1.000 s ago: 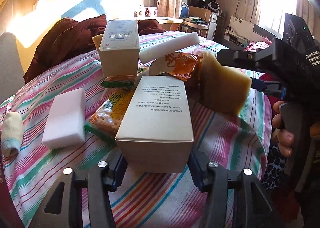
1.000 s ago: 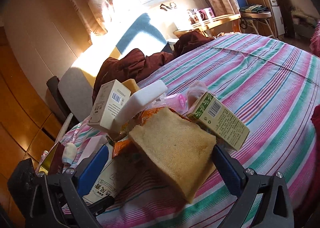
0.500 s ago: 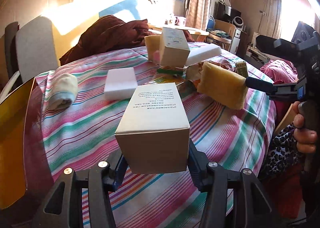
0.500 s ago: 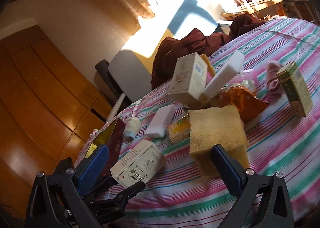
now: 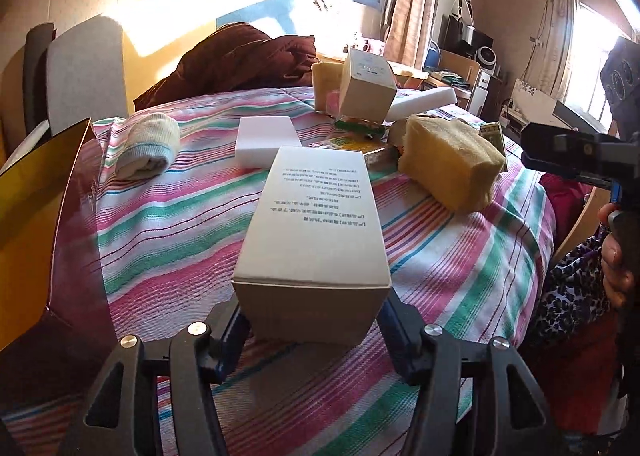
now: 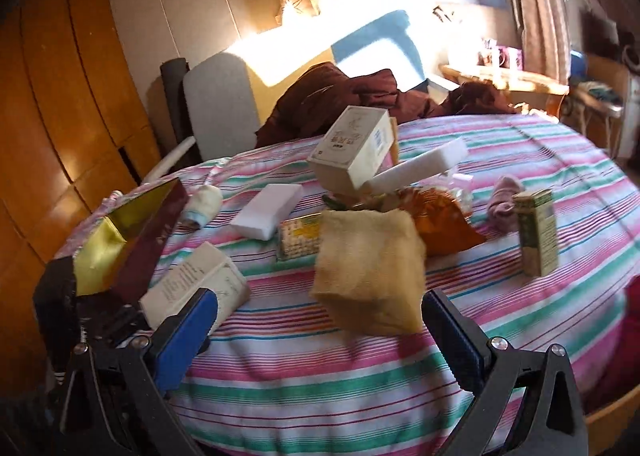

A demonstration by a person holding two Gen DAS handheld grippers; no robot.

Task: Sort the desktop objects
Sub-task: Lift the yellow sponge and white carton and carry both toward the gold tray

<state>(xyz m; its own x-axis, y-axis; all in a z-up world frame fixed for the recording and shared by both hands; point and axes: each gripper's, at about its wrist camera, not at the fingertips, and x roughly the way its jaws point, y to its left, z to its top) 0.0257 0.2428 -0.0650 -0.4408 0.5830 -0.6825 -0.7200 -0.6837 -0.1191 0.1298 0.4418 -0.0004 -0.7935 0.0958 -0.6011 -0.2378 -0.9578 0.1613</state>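
left wrist view: the left gripper (image 5: pixel 312 320) is clamped on a long white carton (image 5: pixel 316 224), jaws pressed to both its sides, printed face up, held over the near part of the striped tablecloth (image 5: pixel 168 224). just to the left sits an open maroon box with a gold lining (image 5: pixel 36 216), its wall close beside the carton.

the right gripper (image 6: pixel 320 320) has its jaws spread wide. the yellow sponge (image 6: pixel 368 268) sits between them, and it doesn't look like either blue pad is touching it, though the frame is blurry there so i can't swear to it. in the left view the same sponge (image 5: pixel 448 164) shows to the right of the carton with the right tool and a hand (image 5: pixel 612 256) at the far right edge.

the clutter further back is what crowds things: a flat white eraser block (image 5: pixel 268 140), a rolled sock (image 5: pixel 148 148) to its left, a cracker packet (image 6: pixel 300 236) just behind the sponge, an orange snack bag (image 6: pixel 440 224), and a second white carton (image 6: pixel 352 148) tilted on top of the pile with a long white foam bar (image 6: pixel 420 168) leaning against it. off to the right a green box (image 6: pixel 536 232) stands upright, well apart, with a pink sock (image 6: pixel 506 200) near it. a dark red quilt (image 5: pixel 240 56) is bunched at the far edge.
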